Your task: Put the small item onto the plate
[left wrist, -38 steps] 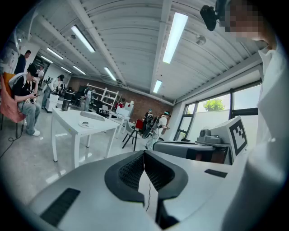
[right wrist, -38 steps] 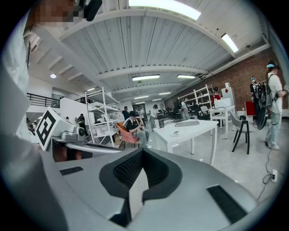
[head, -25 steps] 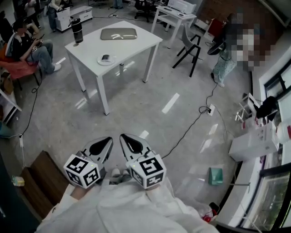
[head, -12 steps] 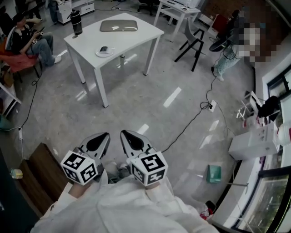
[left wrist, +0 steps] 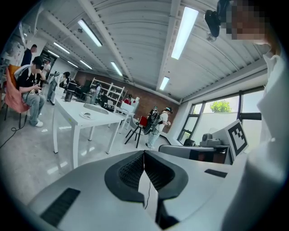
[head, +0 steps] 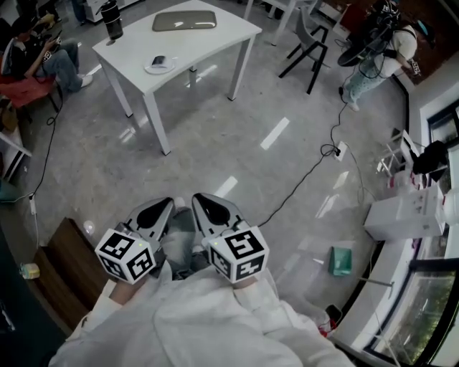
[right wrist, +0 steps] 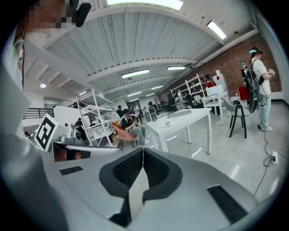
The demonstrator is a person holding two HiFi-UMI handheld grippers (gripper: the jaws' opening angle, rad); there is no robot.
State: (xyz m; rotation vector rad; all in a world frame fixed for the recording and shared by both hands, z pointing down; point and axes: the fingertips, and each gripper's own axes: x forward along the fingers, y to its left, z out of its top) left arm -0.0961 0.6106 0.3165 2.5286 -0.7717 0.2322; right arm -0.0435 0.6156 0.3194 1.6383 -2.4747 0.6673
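Note:
Far off, at the top left of the head view, a white table (head: 215, 39) carries a white plate (head: 158, 66) with a small dark item (head: 159, 61) lying on it. My left gripper (head: 163, 205) and right gripper (head: 200, 198) are held side by side close to my body, over the floor and well short of the table. Both are shut with nothing between the jaws. In the left gripper view the shut left gripper (left wrist: 144, 154) points toward the table (left wrist: 67, 112) and plate (left wrist: 86, 115). The right gripper (right wrist: 142, 151) also faces the plate (right wrist: 168, 124).
On the table also lie a grey flat case (head: 184, 21) and a black bottle (head: 111, 18). A seated person (head: 43, 54) is left of the table and a standing person (head: 380, 43) is at the far right. Nearby are a black chair (head: 308, 36), a floor cable (head: 301, 183), a wooden bench (head: 64, 265) and a white box (head: 401, 215).
The table has slid toward the top edge of the head view. Both grippers stay shut and together near my body. My leg now shows between them.

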